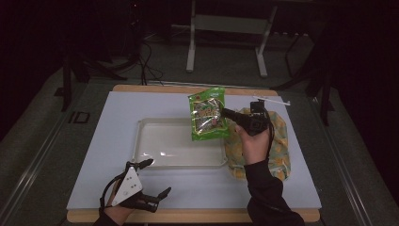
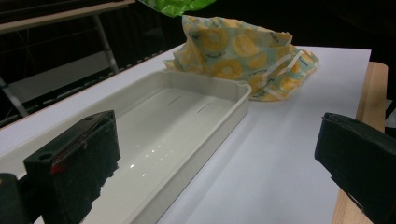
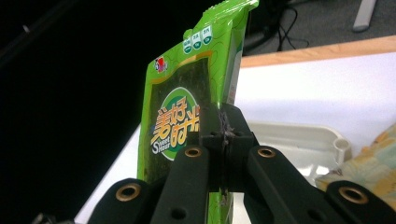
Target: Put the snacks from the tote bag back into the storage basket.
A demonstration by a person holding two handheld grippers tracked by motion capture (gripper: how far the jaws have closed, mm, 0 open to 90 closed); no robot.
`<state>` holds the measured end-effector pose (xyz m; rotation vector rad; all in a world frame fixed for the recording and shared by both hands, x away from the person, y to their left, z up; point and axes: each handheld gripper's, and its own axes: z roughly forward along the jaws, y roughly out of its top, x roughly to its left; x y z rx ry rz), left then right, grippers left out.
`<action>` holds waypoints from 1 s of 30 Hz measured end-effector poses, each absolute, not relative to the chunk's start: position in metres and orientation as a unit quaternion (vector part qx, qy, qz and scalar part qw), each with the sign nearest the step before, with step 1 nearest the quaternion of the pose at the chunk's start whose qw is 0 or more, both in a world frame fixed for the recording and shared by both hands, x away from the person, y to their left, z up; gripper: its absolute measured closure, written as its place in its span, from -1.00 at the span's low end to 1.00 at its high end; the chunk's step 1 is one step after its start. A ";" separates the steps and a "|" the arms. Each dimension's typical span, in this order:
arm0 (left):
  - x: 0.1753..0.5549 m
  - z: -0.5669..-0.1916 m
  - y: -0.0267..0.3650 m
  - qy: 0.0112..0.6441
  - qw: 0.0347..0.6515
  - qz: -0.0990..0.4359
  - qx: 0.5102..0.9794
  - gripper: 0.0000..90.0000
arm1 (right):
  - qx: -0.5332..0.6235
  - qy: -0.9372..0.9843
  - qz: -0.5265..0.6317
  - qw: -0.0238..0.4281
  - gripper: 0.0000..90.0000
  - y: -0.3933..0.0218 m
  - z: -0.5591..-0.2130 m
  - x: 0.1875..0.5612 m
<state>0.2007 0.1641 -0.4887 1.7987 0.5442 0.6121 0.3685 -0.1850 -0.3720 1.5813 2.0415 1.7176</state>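
Right gripper (image 1: 225, 113) holds a green snack packet (image 1: 208, 114) clear of the table, above the right end of the white tray (image 1: 141, 141); packet roughly upright, printed face toward the high view. In the right gripper view the two black jaws are pressed together on the packet's (image 3: 180, 123) edge, pinching the film between them. The hand (image 1: 254, 143) gripping that tool sits over the yellow-patterned cloth bag (image 1: 281, 141), which lies crumpled on the white sheet (image 1: 108, 155) touching the tray's right end.

Left gripper (image 1: 159, 178) rests at the near left of the table, just in front of the tray's near left corner. Jaws spread wide apart, nothing between them; in the left gripper view tray (image 2: 224, 116) and bag (image 2: 243, 60) lie beyond the gap. Tray interior bare, glossy
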 end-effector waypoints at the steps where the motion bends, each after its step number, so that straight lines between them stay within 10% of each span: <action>1: 0.201 -0.489 0.164 0.230 0.550 0.259 0.760 -0.99 | 0.510 0.654 0.559 0.017 0.98 -0.185 -0.373 0.368; 30: 0.201 -0.488 0.163 0.225 0.546 0.261 0.763 -0.99 | 0.538 0.632 0.557 -0.020 0.98 -0.170 -0.422 0.366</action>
